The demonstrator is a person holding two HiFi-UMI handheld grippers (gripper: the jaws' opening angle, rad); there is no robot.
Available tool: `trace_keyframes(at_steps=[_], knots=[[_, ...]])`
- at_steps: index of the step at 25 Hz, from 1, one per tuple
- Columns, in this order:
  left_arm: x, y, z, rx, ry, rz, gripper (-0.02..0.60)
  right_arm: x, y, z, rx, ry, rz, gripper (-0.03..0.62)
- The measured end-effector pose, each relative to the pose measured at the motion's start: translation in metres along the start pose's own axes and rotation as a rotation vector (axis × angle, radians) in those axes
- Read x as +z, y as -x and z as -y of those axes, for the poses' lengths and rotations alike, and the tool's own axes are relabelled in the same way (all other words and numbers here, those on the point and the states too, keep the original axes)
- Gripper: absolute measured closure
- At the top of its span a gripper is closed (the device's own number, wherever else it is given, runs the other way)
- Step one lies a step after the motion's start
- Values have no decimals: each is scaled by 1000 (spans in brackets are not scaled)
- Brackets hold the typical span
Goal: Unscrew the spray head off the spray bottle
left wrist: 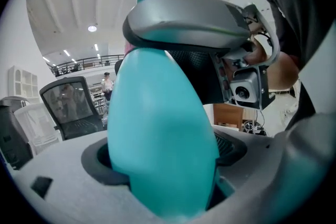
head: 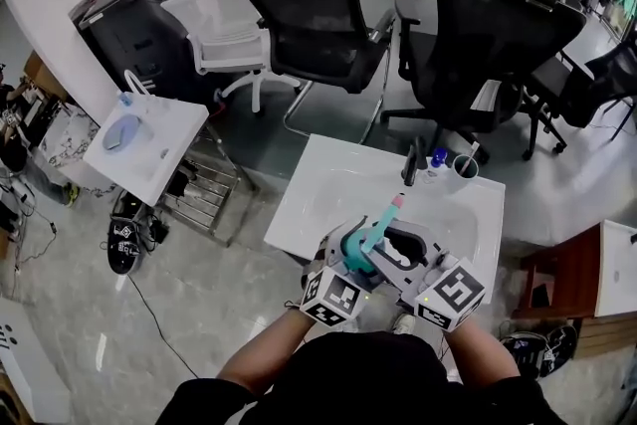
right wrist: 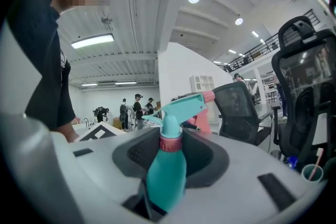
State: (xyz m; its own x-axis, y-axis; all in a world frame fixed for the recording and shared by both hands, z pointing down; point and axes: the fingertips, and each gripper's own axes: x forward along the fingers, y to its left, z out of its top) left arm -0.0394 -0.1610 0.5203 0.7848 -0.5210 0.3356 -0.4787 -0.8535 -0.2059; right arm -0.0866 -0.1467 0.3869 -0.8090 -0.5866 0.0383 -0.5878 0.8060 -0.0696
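Seen from the head view, most of the spray bottle (head: 376,232) is hidden between the left gripper (head: 348,252) and right gripper (head: 400,256). In the left gripper view, its body blocks the jaw gap and its base sinks out of sight.

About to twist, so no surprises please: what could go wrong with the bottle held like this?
The collar has room either side in the right gripper; its grip seems lower, on the bottle, so a twist may fight the left gripper rather than loosen the head.
The bottle hangs at the table edge; a slip could drop it to the floor.
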Motion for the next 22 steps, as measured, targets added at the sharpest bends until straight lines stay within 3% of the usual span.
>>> trace_keyframes(at_steps=[4,7,11,16,19,22], knots=[[9,-5,12,-49,-17,27,114,4,14,1,58,22,5,457],[19,-7,25,-127,-20,69,114,8,25,0,106,37,17,460],[55,-3,51,-308,-49,177,114,16,40,-8,232,50,25,462],[63,7,90,-542,-126,212,113,15,64,-25,493,-42,-5,462],[63,-1,90,-502,-110,209,112,11,67,-17,533,-11,17,458],[58,-20,61,-297,-36,164,112,9,59,4,389,28,52,455]])
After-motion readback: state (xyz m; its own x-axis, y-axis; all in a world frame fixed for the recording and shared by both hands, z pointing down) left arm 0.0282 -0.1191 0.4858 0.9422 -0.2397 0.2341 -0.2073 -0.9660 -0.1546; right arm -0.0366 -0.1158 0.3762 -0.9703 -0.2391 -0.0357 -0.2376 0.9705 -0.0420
